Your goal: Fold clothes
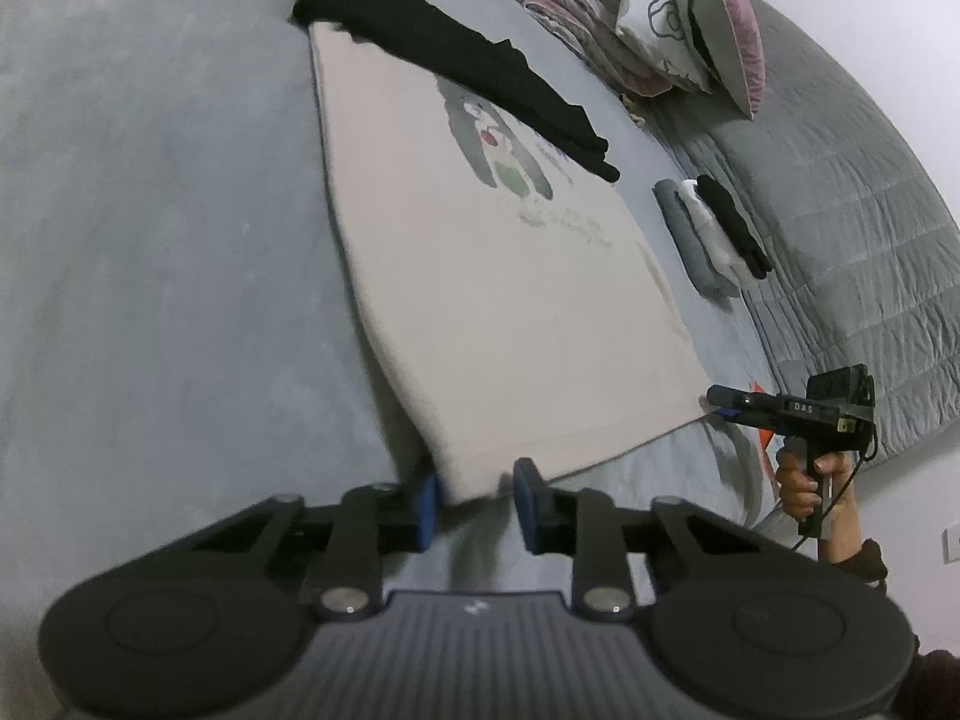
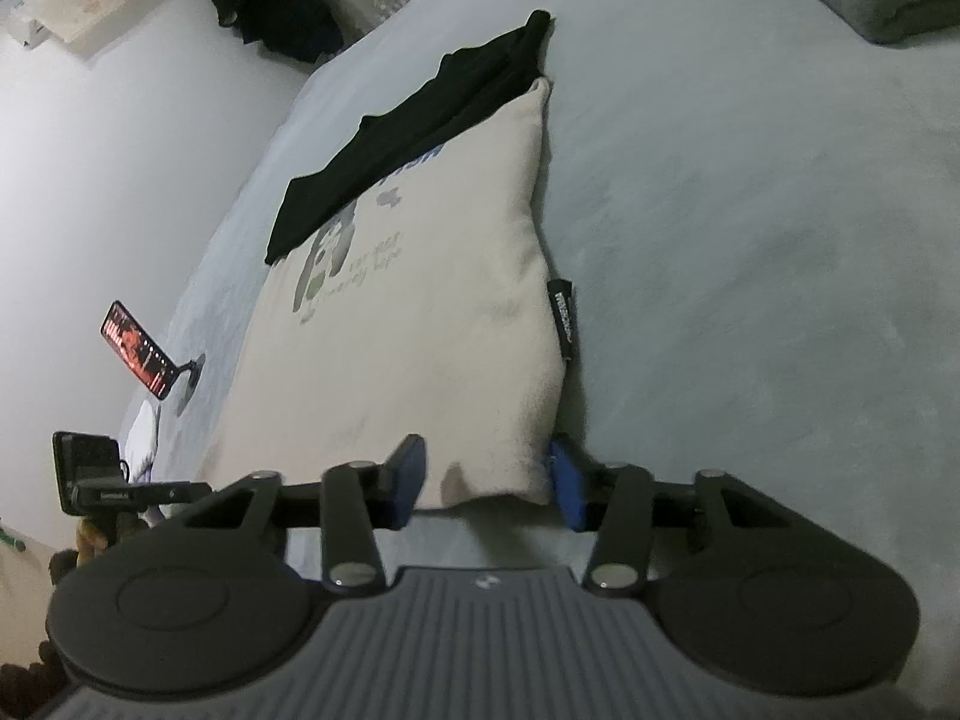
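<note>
A cream shirt (image 1: 480, 300) with a faded cartoon print lies flat on the grey bed (image 1: 150, 240), with a black sleeve (image 1: 456, 54) folded across its far side. My left gripper (image 1: 477, 501) is open, and the shirt's near hem corner sits between its blue pads. In the right wrist view, the shirt (image 2: 432, 312) runs away from me, its black sleeve (image 2: 408, 126) along the left edge. My right gripper (image 2: 487, 483) is open and straddles the other hem corner. The right gripper (image 1: 720, 399) also shows in the left wrist view, held by a hand (image 1: 801, 483).
A small stack of folded clothes (image 1: 708, 234) lies to the right of the shirt, beside a grey quilted blanket (image 1: 840, 210). A bundled quilt and pillows (image 1: 630, 18) sit at the far end. A phone on a stand (image 2: 135, 348) stands near the bed's edge. A dark heap (image 2: 270, 6) lies far off.
</note>
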Demonstrator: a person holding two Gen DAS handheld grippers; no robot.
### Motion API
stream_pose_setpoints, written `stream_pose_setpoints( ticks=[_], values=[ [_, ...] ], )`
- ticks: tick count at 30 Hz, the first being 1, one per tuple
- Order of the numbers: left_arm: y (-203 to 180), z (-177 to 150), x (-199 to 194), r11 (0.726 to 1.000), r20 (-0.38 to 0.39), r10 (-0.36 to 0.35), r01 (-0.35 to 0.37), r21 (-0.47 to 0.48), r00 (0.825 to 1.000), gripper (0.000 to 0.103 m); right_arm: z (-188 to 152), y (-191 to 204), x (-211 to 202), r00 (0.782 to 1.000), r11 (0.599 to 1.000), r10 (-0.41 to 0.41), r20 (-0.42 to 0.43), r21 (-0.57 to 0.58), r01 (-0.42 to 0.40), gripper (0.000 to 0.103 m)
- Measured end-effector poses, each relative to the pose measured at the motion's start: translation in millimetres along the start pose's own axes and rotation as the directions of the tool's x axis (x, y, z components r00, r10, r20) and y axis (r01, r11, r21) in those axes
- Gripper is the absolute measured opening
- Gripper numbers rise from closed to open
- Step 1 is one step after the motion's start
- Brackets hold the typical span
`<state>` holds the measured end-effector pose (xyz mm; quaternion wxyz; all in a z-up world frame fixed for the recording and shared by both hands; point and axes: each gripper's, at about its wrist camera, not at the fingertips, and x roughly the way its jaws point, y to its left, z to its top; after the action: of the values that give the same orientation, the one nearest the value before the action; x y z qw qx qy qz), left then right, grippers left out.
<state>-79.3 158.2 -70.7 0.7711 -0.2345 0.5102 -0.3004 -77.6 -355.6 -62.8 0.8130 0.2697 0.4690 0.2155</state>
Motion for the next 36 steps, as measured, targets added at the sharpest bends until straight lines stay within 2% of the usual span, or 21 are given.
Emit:
stream_pose_setpoints(
  ticks=[2, 4, 7, 12, 16, 19, 24, 28, 33, 36],
  values=[
    [1, 0, 0, 1.000, -0.007, -0.002, 0.002, -0.009, 1.000, 0.012, 0, -4, 1, 1.000, 0.999, 0.021, -0.014, 0.033, -0.021, 0.022],
    [2, 1, 0, 1.000, -0.012, -0.011, 0.011, -0.014, 1.000, 0.010, 1, -6, 1, 0.999, 0.998, 0.045, -0.016, 0.054, -0.045, 0.019],
    [0, 3, -3, 0.999, -0.011, -0.040, 0.040, -0.009, 0.999, 0.009, 2, -4, -2, 0.996, 0.994, 0.085, -0.003, 0.068, -0.085, 0.018],
    [0, 11, -11, 0.993, 0.065, -0.111, 0.113, -0.032, 0.992, 0.009, 11, 1, -12, 0.984, 0.982, 0.162, 0.073, 0.087, -0.168, 0.018],
    [1, 18, -17, 0.983, 0.141, -0.163, 0.173, -0.057, 0.976, 0.009, 22, 3, -15, 0.967, 0.968, 0.210, 0.142, 0.112, -0.227, 0.018],
    [4, 26, -21, 0.973, 0.201, -0.194, 0.214, -0.082, 0.960, 0.009, 31, 7, -14, 0.960, 0.965, 0.211, 0.185, 0.116, -0.235, 0.018],
    [12, 43, -18, 0.960, 0.290, -0.189, 0.238, -0.145, 0.938, 0.009, 49, 9, -5, 0.950, 0.962, 0.187, 0.250, 0.150, -0.229, 0.018],
    [23, 61, -10, 0.944, 0.346, -0.153, 0.240, -0.225, 0.926, 0.009, 63, 7, 4, 0.942, 0.959, 0.157, 0.297, 0.183, -0.217, 0.018],
    [43, 81, 2, 0.909, 0.387, -0.091, 0.236, -0.345, 0.917, 0.009, 81, 1, 20, 0.935, 0.953, 0.119, 0.335, 0.225, -0.202, 0.018],
    [50, 91, 8, 0.897, 0.393, -0.060, 0.222, -0.382, 0.918, 0.009, 90, -5, 32, 0.938, 0.948, 0.098, 0.334, 0.255, -0.190, 0.018]
  ],
)
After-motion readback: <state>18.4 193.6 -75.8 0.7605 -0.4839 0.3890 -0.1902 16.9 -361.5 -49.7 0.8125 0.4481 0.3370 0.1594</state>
